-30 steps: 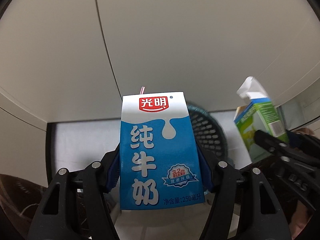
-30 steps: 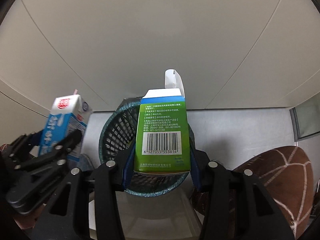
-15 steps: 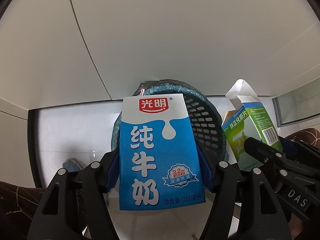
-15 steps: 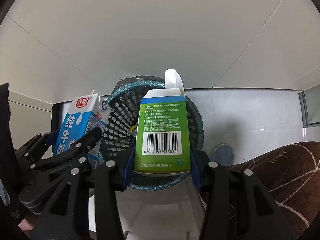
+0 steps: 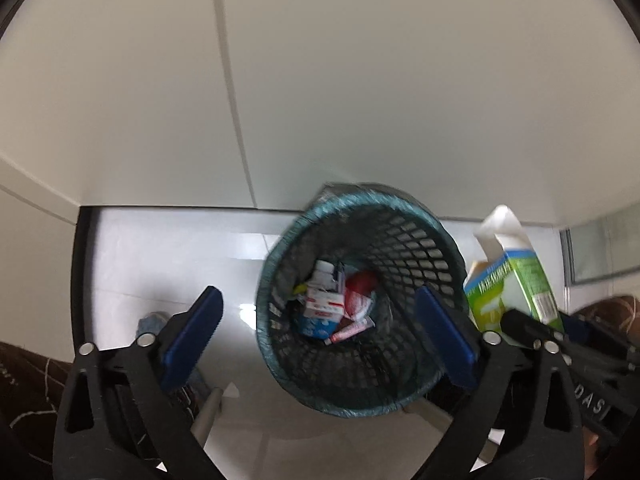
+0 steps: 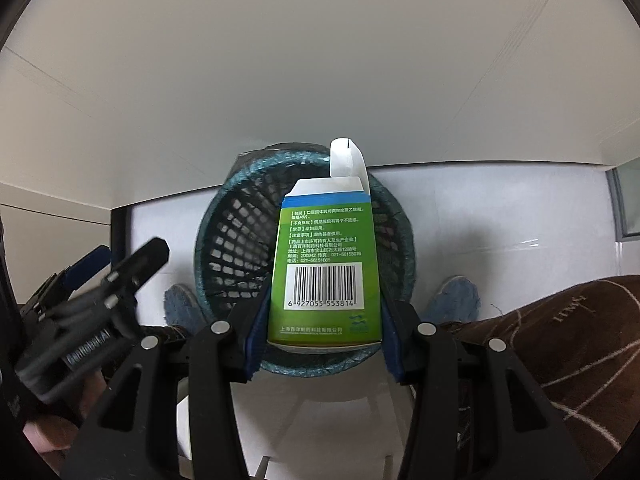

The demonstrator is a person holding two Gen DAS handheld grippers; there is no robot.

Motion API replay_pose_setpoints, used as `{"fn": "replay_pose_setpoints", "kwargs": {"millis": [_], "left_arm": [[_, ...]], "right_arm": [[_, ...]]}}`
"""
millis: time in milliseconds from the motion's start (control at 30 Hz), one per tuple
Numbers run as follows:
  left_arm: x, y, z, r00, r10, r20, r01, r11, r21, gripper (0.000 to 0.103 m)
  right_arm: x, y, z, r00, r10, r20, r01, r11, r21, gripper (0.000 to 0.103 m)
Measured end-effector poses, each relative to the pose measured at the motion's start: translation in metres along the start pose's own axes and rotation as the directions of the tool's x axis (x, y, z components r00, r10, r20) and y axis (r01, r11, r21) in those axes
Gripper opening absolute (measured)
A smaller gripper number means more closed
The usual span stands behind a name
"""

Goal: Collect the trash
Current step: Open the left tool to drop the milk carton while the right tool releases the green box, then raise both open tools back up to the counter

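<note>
Left hand-held gripper (image 5: 318, 334): fingers spread wide, holding nothing, poised above the mesh wastebasket (image 5: 416, 240). Right hand-held gripper (image 6: 322, 338): clamped on the upright green carton (image 6: 324, 264), top flap open, over the same basket. Basket contents: blue-and-white milk carton (image 5: 320, 312) among red and white wrappers. Basket stands on pale floor (image 5: 168, 248).

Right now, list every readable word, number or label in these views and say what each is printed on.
"6 927055 553814": under the barcode on the green box held in the right gripper.
"021-56151065": same box; the Chinese lines above are too small to quote surely.
"DAS": right gripper's body, left wrist view.
Left gripper label: blurred.
Cartons in the basket: unreadable.
</note>
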State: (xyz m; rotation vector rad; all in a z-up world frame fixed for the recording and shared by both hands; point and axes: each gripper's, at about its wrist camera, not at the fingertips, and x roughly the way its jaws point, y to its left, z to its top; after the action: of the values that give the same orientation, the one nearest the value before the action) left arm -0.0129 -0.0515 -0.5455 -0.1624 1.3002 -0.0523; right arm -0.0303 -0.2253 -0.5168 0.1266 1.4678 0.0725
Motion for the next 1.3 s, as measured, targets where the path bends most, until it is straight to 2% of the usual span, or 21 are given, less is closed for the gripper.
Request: {"fn": "replay_pose_setpoints", "kwargs": {"millis": [200, 233, 267, 300, 600, 700, 800, 967, 1067, 1167, 1300], "left_arm": [[-0.004, 0.007, 0.002, 1.0, 0.018, 0.016, -0.017, 1.0, -0.008, 0.097], [-0.004, 0.008, 0.002, 1.0, 0.02, 0.015, -0.02, 1.0, -0.007, 0.097], [-0.004, 0.008, 0.002, 1.0, 0.022, 0.014, -0.022, 1.0, -0.005, 0.097], [-0.004, 0.009, 0.002, 1.0, 0.027, 0.014, -0.026, 1.0, -0.004, 0.097], [-0.006, 0.014, 0.004, 1.0, 0.024, 0.006, -0.024, 0.999, -0.024, 0.097], [-0.007, 0.016, 0.003, 1.0, 0.03, 0.002, -0.03, 0.999, -0.027, 0.097], [-0.017, 0.013, -0.001, 0.998, 0.054, 0.026, -0.054, 0.999, -0.003, 0.097], [-0.049, 0.006, -0.004, 0.996, 0.055, 0.071, -0.059, 0.997, 0.048, 0.097], [-0.077, 0.004, -0.002, 0.993, 0.038, 0.109, -0.042, 0.998, 0.036, 0.097], [-0.114, -0.001, -0.007, 0.98, 0.083, 0.184, -0.092, 0.995, 0.042, 0.097], [-0.169, -0.009, -0.014, 0.968, 0.071, 0.242, -0.091, 0.993, 0.074, 0.097]], "right_arm": [[0.003, 0.001, 0.002, 0.999, 0.049, -0.003, -0.049, 0.999, -0.009, 0.047], [0.003, 0.003, 0.002, 0.999, 0.051, -0.002, -0.051, 0.998, -0.02, 0.053], [0.003, 0.004, 0.002, 0.999, 0.046, 0.0, -0.046, 0.999, -0.029, 0.063], [0.003, 0.006, 0.003, 0.999, 0.038, 0.007, -0.037, 0.999, -0.035, 0.065], [0.005, -0.006, 0.008, 0.997, 0.071, 0.02, -0.072, 0.997, 0.024, 0.074], [0.004, -0.006, 0.008, 0.998, 0.053, 0.032, -0.054, 0.998, 0.027, 0.078], [-0.005, -0.001, 0.005, 0.997, 0.01, 0.078, -0.011, 1.0, 0.011, 0.083], [-0.029, 0.009, -0.002, 0.987, -0.025, 0.161, 0.03, 0.999, -0.031, 0.086], [-0.055, 0.015, -0.009, 0.973, -0.04, 0.229, 0.056, 0.996, -0.065, 0.088], [-0.087, 0.017, -0.016, 0.954, -0.059, 0.293, 0.082, 0.995, -0.065, 0.091], [-0.129, 0.01, -0.021, 0.942, -0.042, 0.333, 0.06, 0.997, -0.044, 0.091]]}}
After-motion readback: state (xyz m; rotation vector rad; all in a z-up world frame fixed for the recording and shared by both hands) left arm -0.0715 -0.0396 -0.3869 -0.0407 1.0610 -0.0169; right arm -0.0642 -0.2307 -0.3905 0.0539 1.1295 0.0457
